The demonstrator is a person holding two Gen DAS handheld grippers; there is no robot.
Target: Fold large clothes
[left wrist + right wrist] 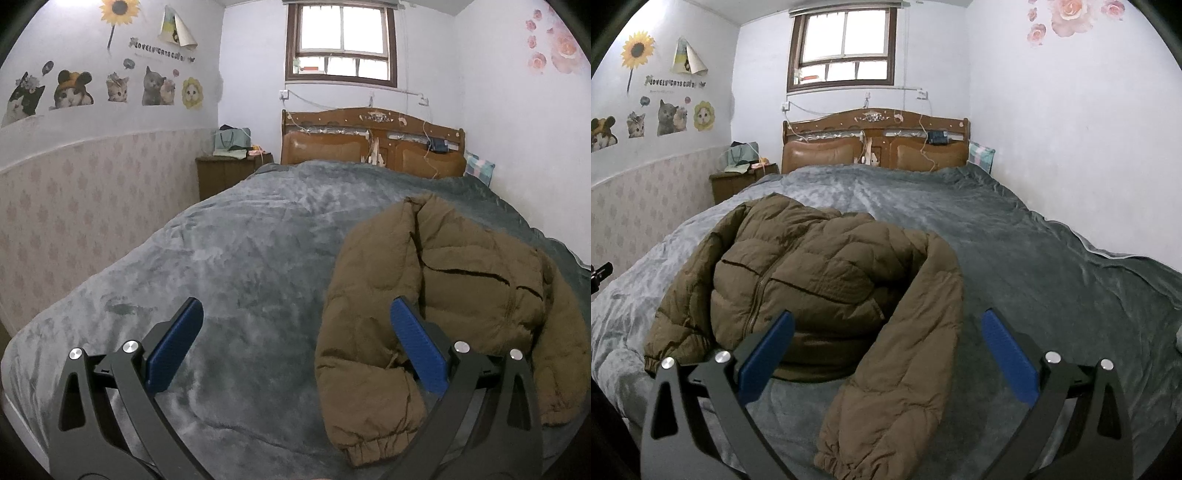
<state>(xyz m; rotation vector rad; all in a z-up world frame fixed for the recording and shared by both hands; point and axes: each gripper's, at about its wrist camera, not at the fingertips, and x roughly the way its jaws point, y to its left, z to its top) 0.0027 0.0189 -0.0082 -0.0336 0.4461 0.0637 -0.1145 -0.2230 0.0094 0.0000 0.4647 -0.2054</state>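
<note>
A brown puffer jacket (461, 295) lies front-up on the grey bed blanket, zipper closed, both sleeves hanging toward the near edge. In the right wrist view the jacket (820, 273) fills the centre-left, its one sleeve (894, 387) running down between the fingers. My left gripper (295, 317) is open and empty, held above the blanket; its right finger sits over the jacket's left sleeve (362, 369). My right gripper (886, 328) is open and empty, above the jacket's lower hem and sleeve.
The grey blanket (240, 258) covers a wide bed with a wooden headboard (369, 140). A wooden nightstand (225, 173) with bags stands at the far left. Walls close in on both sides; a pillow (980, 157) lies by the right wall.
</note>
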